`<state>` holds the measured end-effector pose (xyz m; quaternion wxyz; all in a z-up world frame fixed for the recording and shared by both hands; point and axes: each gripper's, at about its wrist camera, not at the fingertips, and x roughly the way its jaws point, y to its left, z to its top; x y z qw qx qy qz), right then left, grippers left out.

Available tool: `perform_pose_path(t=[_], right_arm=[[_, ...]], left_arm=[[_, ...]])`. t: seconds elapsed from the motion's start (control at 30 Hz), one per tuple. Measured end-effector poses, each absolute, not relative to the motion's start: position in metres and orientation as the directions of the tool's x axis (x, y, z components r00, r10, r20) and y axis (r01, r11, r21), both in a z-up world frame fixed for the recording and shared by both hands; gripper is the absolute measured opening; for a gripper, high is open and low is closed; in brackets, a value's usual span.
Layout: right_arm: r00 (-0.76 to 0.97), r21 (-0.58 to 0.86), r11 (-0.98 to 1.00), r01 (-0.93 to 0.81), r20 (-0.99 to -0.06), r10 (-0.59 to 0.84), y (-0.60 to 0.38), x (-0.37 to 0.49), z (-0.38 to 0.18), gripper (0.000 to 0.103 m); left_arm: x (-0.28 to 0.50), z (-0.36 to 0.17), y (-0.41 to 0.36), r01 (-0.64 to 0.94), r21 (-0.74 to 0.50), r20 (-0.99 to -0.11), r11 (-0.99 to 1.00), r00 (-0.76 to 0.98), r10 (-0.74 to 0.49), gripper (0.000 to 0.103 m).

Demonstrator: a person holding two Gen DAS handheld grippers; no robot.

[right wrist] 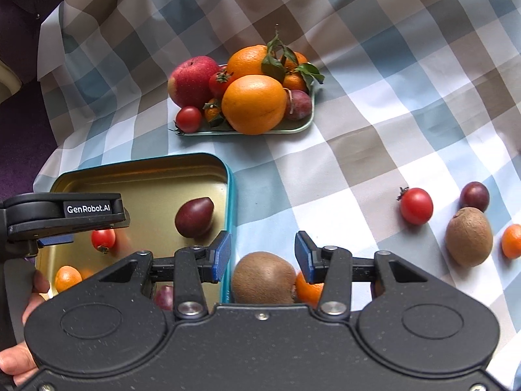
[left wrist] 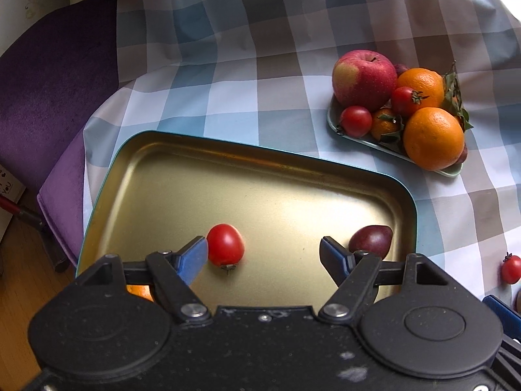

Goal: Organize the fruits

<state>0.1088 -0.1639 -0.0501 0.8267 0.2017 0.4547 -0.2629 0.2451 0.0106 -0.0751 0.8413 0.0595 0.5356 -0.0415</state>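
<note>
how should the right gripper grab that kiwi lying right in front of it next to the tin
Grip the kiwi across its fat middle, coming straight down. The right gripper is open above it. The tin wall and a tangerine crowd its sides.

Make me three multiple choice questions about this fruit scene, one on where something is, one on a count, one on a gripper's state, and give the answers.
1. Where is the apple? A. on the green plate B. in the gold tin C. on bare cloth
2. How many kiwis show in the right wrist view? A. one B. two C. four
3. The left gripper is: A. shut on a tomato B. open C. out of view

Answers: 1 A, it sits among the oranges on the plate. 2 B, one kiwi by the right gripper, one kiwi far right. 3 B, its jaws stand apart, holding nothing.
</note>
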Motion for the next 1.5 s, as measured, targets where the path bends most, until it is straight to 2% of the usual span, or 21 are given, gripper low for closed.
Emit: perform_pose_path(t=[0.47, 1.0, 1.17, 1.2, 1.27, 1.37, 1.5], right_arm=[[0.404, 0.146, 0.662, 0.735, -0.878, -0.255, -0.193, 0.055, -0.063, 0.053], [0.417, 0.197, 0.649, 0.735, -0.886, -0.203, -0.201, 0.069, -0.08, 0.053], [0.414, 0.198, 0.643, 0.74, -0.887, -0.204, -0.205, 0.07, -0.082, 0.057], [0.418, 0.204, 0.642, 0.739, -0.886, -0.199, -0.206, 0.069, -0.083, 0.057], [0.431, 0.225, 0.649, 0.727, -0.885, -0.176, -0.207, 0.068, -0.082, 0.046], [0.44, 0.215, 0.678, 0.703, -0.88, -0.177, -0.203, 0.066, -0.078, 0.039], [0.427, 0.14, 0.699, 0.701, -0.868, -0.254, -0.2, 0.056, -0.068, 0.037]], left_arm=[[0.219, -0.068, -0.044, 0.293, 0.023, -0.902, 0.956, 0.418, -0.106, 0.081], [0.223, -0.073, -0.052, 0.264, 0.005, -0.922, 0.965, 0.374, -0.098, 0.081], [0.224, -0.073, -0.054, 0.266, -0.008, -0.923, 0.964, 0.368, -0.11, 0.081], [0.224, -0.072, -0.055, 0.27, -0.008, -0.923, 0.963, 0.369, -0.112, 0.081], [0.222, -0.072, -0.056, 0.279, -0.01, -0.922, 0.96, 0.37, -0.117, 0.081], [0.219, -0.071, -0.061, 0.297, -0.027, -0.922, 0.955, 0.363, -0.138, 0.081], [0.215, -0.07, -0.066, 0.321, -0.062, -0.921, 0.945, 0.347, -0.178, 0.081]])
